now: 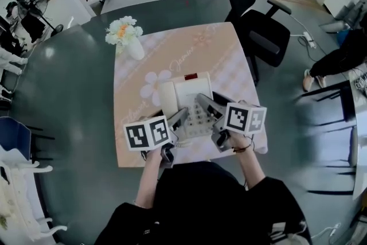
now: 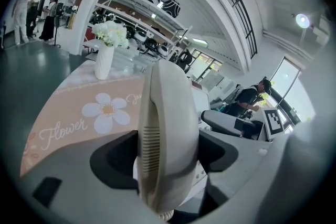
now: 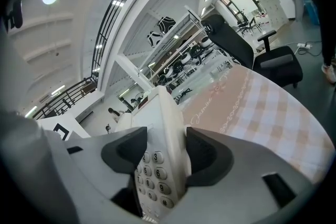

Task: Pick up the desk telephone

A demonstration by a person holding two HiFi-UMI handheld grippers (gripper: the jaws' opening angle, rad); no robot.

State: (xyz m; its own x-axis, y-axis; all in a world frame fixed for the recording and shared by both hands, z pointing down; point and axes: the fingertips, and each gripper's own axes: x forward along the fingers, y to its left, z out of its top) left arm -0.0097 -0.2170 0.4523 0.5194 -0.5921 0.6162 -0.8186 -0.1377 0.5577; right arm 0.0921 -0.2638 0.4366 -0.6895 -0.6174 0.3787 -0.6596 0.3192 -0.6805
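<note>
A cream desk telephone (image 1: 188, 96) lies near the front of the pink checked tablecloth (image 1: 229, 60). My left gripper (image 1: 176, 121) is shut on its handset (image 2: 167, 134), which stands upright between the dark pads (image 2: 118, 157) on the phone's left side. My right gripper (image 1: 210, 110) is shut on the right edge of the phone body (image 3: 167, 128), with the number keys (image 3: 151, 171) just left of its jaws. The left gripper (image 2: 167, 153) and right gripper (image 3: 165, 150) each fill the bottom of their own views. I cannot tell whether the phone is off the table.
A white vase of flowers (image 1: 128, 37) stands at the table's far left corner. A black office chair (image 1: 262, 31) stands off the far right corner. A seated person's legs (image 1: 335, 60) are at the right. The table's front edge (image 1: 189, 160) is close to my body.
</note>
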